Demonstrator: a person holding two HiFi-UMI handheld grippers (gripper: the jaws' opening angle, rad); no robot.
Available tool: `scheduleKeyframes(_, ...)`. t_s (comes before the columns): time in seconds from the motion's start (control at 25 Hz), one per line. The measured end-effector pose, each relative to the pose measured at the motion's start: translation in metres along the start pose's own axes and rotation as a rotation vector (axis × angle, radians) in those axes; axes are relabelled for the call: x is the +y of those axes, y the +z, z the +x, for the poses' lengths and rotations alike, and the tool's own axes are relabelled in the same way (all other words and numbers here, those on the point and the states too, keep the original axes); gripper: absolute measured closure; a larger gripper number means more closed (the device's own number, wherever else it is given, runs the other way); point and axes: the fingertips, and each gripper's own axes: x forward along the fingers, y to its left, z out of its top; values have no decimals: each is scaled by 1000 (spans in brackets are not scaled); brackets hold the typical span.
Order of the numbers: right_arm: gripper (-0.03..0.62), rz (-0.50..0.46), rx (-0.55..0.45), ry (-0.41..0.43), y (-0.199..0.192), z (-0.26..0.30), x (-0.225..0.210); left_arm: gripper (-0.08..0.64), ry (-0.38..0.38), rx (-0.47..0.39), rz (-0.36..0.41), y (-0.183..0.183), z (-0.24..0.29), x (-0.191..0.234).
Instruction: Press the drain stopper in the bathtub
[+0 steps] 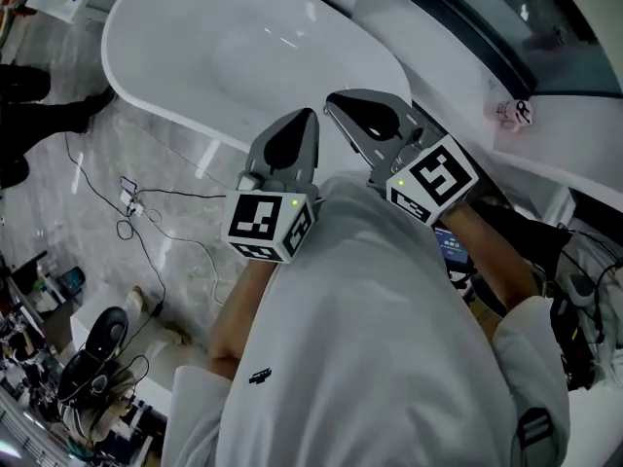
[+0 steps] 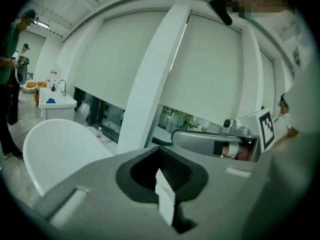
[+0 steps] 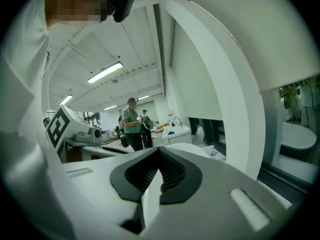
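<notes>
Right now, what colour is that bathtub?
The bathtub is plain glossy white, best seen in the head view.

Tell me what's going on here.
A person in a white shirt is at a white bathtub, holding a gripper in each hand near the chest. The left gripper and right gripper are both shut and empty, held short of the tub. The drain stopper is not in view.

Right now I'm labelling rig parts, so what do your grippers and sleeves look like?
The left gripper and right gripper look alike: smooth grey tapered claws with black ribbed pads inside. Each carries a white cube printed with black square markers and lit by a small green light, the left cube and the right cube. The sleeves are white and short.
</notes>
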Motion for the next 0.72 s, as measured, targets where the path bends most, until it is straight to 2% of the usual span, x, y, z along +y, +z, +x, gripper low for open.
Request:
scheduleKeyframes(0.48,591,-1,-11,-154,-11,-42,-9,560,-23,10,54,-1,10,-30)
scheduleKeyframes(0.72,591,5,-11,-172,-13,-42,-6,560,-8,-1,53,-2,4,-32)
